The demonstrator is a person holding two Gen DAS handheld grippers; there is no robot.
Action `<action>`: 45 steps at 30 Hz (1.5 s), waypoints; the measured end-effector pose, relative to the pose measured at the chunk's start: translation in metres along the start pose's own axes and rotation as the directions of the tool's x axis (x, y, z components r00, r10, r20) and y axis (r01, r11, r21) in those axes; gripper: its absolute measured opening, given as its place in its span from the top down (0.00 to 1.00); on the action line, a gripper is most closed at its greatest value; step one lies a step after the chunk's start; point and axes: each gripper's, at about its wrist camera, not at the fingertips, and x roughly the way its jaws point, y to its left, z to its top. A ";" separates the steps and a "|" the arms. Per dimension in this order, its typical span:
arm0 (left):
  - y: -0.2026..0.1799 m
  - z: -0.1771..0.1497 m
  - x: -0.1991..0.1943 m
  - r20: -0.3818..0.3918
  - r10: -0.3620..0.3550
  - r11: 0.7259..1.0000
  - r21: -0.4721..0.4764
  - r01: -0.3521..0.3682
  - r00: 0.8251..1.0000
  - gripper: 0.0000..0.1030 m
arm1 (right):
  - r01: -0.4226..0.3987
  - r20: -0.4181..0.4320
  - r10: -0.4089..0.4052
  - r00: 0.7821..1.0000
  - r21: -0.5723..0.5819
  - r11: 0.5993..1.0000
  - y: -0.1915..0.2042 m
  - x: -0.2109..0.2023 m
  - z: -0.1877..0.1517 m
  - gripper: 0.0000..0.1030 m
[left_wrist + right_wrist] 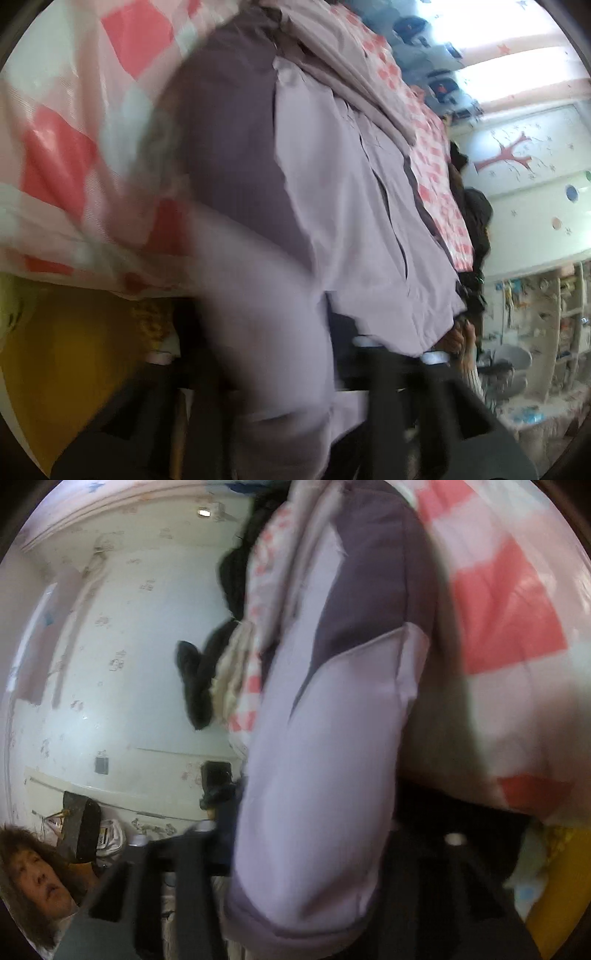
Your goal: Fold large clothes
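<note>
A lilac-and-purple jacket bulges nearest each lens, its fabric caught between the 2 fingers of the clenched left gripper and right gripper, draped off a pink-checked quilt. No readable writing.

Pink-checked bedsheet, yellow cushion, maybe, w/ cluttered shelves.

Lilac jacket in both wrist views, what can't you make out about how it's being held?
- Left wrist view: the left gripper fingertips are covered by a blurred fold of the lilac jacket, so the grasp is unreadable.
- Right wrist view: the jacket sleeve hides the right gripper between its fingers.
- Both views: the checked bedsheet is motion-blurred.
</note>
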 end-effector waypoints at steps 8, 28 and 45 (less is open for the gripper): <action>-0.066 -0.019 -0.086 0.152 -0.118 0.987 0.125 0.100 0.981 0.90 | -0.230 0.151 0.267 0.952 -0.228 0.946 0.091 -0.035 -0.018 0.71; -0.097 0.077 -0.115 0.377 -0.252 0.967 0.130 0.219 0.891 0.89 | -0.351 0.254 0.423 0.870 -0.285 0.892 0.122 -0.036 0.076 0.71; -0.101 0.351 0.024 0.485 0.053 0.997 -0.067 -0.023 0.873 0.88 | -0.088 0.444 0.091 0.891 -0.028 0.996 0.054 0.040 0.319 0.70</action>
